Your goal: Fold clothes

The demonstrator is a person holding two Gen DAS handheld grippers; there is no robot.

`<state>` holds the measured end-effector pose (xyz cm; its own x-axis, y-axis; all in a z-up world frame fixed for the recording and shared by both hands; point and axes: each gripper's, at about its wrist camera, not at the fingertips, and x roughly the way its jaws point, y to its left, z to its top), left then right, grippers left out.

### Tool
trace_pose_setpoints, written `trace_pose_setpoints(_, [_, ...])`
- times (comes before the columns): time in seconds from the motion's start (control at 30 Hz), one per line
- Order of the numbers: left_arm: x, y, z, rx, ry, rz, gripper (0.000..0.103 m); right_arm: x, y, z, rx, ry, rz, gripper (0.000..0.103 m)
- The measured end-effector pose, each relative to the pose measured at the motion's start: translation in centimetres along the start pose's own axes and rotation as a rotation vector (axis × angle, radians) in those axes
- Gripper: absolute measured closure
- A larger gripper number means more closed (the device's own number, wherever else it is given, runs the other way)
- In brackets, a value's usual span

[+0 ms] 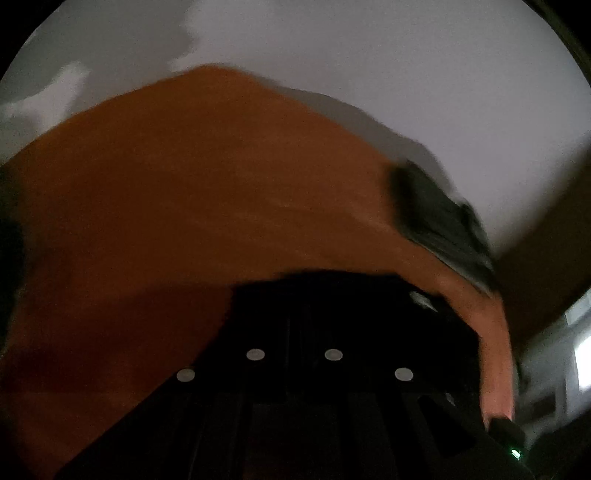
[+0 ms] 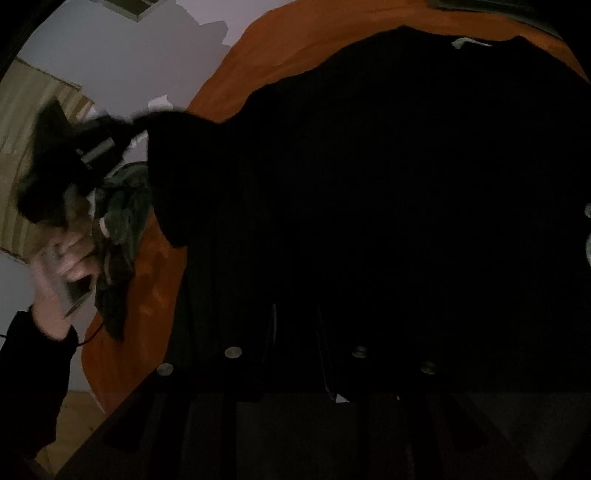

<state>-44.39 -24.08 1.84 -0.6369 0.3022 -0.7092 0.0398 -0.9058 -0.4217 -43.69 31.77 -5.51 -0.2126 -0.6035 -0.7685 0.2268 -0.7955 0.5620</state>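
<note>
A black garment (image 2: 369, 184) lies spread over an orange cover (image 2: 295, 33). In the right wrist view one thin corner of it stretches left to my left gripper (image 2: 92, 151), which a hand (image 2: 74, 266) holds raised and blurred. In the left wrist view the left gripper (image 1: 295, 291) is shut with black cloth (image 1: 314, 284) bunched at its tips above the orange cover (image 1: 184, 184). My right gripper (image 2: 297, 332) sits low at the garment's near edge. Its dark fingers are closed on the black fabric, and the tips are hard to make out.
A dark green garment (image 2: 122, 229) lies crumpled on the cover's left side and also shows as the dark green garment (image 1: 436, 214) on the right of the left wrist view. A grey wall (image 2: 110, 55) stands behind, a wooden floor (image 2: 74, 417) lies below, and a black sleeve (image 2: 29, 369) is at lower left.
</note>
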Motion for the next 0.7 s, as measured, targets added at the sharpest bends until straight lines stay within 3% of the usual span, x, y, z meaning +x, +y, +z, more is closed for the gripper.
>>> trace_pose_setpoints(0.13, [1.2, -9.0, -0.9, 0.14, 0.099, -0.122, 0.093, -1.3, -1.3, -0.2, 0.009, -0.035, -0.02, 0.081])
trace_pose_setpoints(0.2, [1.4, -11.9, -1.5, 0.143, 0.143, -0.16, 0.08, -1.5, -2.0, -0.1, 0.035, -0.042, -0.015, 0.081])
trace_pose_setpoints(0.27, [1.1, -14.2, -2.9, 0.134, 0.189, -0.21, 0.061, -1.8, -2.4, 0.1, 0.046, -0.056, -0.015, 0.081])
trace_pose_setpoints(0.37, [-2.0, -16.0, -5.4, 0.165, 0.181, -0.253, 0.06, -2.6, -2.9, 0.3, 0.054, -0.085, -0.022, 0.081])
trace_pose_setpoints(0.43, [-5.2, -15.3, -6.4, 0.157, 0.095, -0.238, 0.059, -3.1, -3.4, 0.5, 0.081, -0.102, -0.017, 0.081])
trace_pose_setpoints(0.5, [-7.9, -12.3, -6.1, 0.094, -0.005, -0.236, 0.053, -3.3, -4.1, 0.8, 0.106, -0.108, 0.0, 0.081])
trace_pose_setpoints(0.57, [-9.4, -8.3, -5.2, 0.031, -0.075, -0.184, 0.033, -3.4, -4.6, 1.3, 0.129, -0.108, 0.024, 0.081])
trace_pose_setpoints(0.63, [-9.8, -3.4, -4.5, -0.04, -0.096, -0.073, 0.031, -3.0, -4.3, 1.9, 0.15, -0.096, 0.078, 0.081])
trace_pose_setpoints(0.7, [-8.4, 0.7, -4.9, -0.102, -0.049, 0.006, 0.031, -2.2, -3.5, 2.6, 0.159, -0.081, 0.137, 0.081])
